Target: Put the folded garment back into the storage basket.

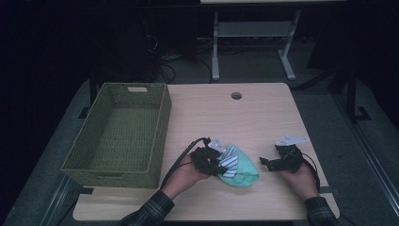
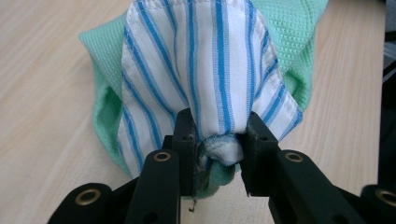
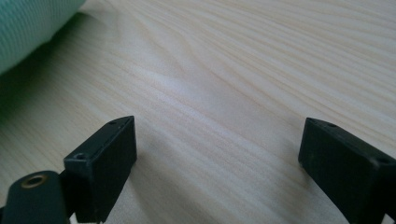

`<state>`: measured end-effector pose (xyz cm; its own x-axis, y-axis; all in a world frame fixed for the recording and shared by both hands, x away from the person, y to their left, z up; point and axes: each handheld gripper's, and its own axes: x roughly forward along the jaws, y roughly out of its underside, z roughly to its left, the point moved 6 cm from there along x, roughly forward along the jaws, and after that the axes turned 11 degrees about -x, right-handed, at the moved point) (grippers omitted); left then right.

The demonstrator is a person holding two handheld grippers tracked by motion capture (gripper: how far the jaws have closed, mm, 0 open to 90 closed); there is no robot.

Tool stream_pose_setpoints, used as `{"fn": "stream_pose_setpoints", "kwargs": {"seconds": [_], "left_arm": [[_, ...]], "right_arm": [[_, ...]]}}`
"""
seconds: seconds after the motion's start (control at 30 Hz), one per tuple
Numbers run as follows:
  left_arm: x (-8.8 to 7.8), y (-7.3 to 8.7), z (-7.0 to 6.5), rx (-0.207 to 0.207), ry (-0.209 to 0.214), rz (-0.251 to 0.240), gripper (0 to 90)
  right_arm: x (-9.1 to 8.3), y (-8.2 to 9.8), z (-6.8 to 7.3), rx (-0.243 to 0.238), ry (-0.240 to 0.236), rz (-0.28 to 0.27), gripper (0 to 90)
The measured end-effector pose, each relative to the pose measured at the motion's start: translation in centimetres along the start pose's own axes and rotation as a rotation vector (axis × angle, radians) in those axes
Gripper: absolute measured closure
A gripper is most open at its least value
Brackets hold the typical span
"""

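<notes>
Left gripper (image 2: 215,135) is pinched on a bunched corner of the striped cloth (image 2: 205,60), lower middle of the high view, over the green cloth (image 1: 242,168). Soft, light, floppy stuff; gather folds. Right gripper (image 3: 217,149) gapes, holding nothing.

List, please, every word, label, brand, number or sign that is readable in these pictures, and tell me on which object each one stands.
No text can be read.
Green woven basket: a pale tag on its far wall, too small and blurred to read.
Striped cloth, green cloth, left gripper, right gripper and wooden table: no lettering visible.
</notes>
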<state>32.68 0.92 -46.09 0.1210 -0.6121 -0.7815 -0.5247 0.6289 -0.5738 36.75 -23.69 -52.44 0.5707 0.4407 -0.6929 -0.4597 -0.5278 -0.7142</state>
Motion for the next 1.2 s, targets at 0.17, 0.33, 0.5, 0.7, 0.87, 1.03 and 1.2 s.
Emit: {"fn": "stream_pose_setpoints", "kwargs": {"seconds": [0.17, 0.33, 0.5, 0.7, 0.87, 1.03, 1.2], "left_arm": [[-0.8, -0.4, -0.1, -0.01, -0.001, -0.007, 70.3], [-1.9, -1.1, -0.2, 0.004, -0.004, -0.006, 70.2], [-3.2, -1.9, -0.1, 0.019, -0.008, -0.016, 70.1], [-5.1, -3.0, 0.2, 0.006, -0.016, -0.043, 70.0], [-6.9, -3.7, 0.7, 0.009, -0.042, -0.054, 70.0], [-9.1, -4.4, 1.4, 0.004, -0.065, -0.08, 70.0], [-10.7, -4.7, 2.1, -0.009, -0.083, -0.099, 69.9]], "right_arm": [[0.0, 0.0, 0.0, 0.0, 0.0, 0.0, 10.9], [0.0, 0.0, 0.0, 0.001, 0.001, 0.001, 10.8], [0.0, 0.0, 0.0, 0.002, 0.001, 0.002, 10.7], [0.0, 0.0, 0.0, 0.002, 0.002, 0.004, 10.6], [0.0, 0.0, 0.0, 0.004, 0.003, 0.004, 10.7], [0.0, 0.0, 0.0, 0.004, 0.003, 0.004, 10.7], [0.0, 0.0, 0.0, 0.005, 0.003, 0.005, 10.7]]}}
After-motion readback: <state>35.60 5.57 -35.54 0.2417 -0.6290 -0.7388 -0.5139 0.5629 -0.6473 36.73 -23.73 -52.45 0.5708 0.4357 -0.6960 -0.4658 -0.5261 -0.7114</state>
